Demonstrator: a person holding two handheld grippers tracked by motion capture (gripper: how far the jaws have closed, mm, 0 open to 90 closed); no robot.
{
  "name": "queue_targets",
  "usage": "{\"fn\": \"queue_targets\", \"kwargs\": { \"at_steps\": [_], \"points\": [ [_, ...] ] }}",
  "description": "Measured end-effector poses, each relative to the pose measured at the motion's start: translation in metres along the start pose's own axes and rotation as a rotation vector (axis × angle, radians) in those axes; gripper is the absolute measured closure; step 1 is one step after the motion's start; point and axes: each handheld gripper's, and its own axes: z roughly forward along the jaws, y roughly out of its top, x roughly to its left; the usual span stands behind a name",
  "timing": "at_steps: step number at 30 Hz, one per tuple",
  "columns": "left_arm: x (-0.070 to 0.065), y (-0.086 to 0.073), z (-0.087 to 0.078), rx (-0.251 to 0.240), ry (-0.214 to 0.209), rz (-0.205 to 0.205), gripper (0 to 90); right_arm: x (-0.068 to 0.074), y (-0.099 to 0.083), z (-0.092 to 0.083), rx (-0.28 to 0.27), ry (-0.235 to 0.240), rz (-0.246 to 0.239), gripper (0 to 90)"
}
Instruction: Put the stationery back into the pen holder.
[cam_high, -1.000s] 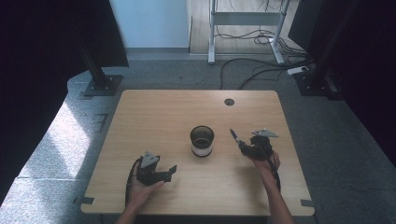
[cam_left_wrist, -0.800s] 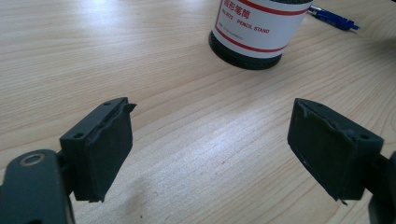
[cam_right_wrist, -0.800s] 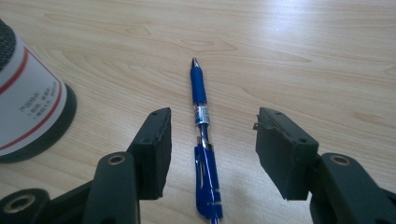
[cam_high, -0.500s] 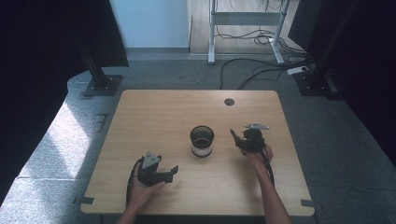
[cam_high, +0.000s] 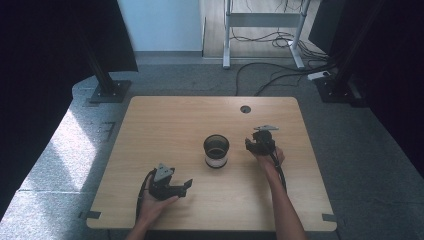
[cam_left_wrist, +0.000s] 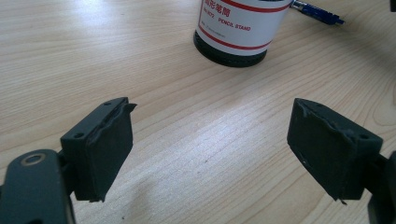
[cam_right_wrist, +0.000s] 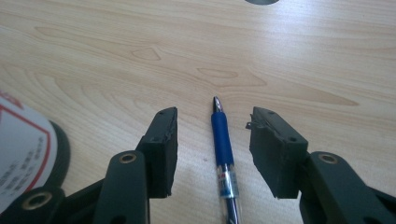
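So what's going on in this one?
A person works two handheld grippers at a wooden table. The right gripper straddles a blue pen lying flat beside the pencil stand; its fingers have just been closing, not yet touching it. The left gripper rests open, with nothing between its fingers.

I am reading "PENCIL STAND" in red capitals on the white label of the pencil holder (cam_left_wrist: 238, 25), beneath Chinese characters and a small code too blurred to read.
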Motion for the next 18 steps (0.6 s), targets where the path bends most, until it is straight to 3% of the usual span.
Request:
{"fn": "queue_targets", "kwargs": {
  "at_steps": [8,18],
  "points": [
    [0.001,-0.001,0.001,0.005,0.000,0.003,14.7,0.001,0.004,0.014,0.038,-0.003,-0.013,54.9],
    [0.001,-0.001,0.001,0.005,0.004,0.003,14.8,-0.006,-0.001,0.028,0.074,-0.004,0.010,58.4]
  ]
}}
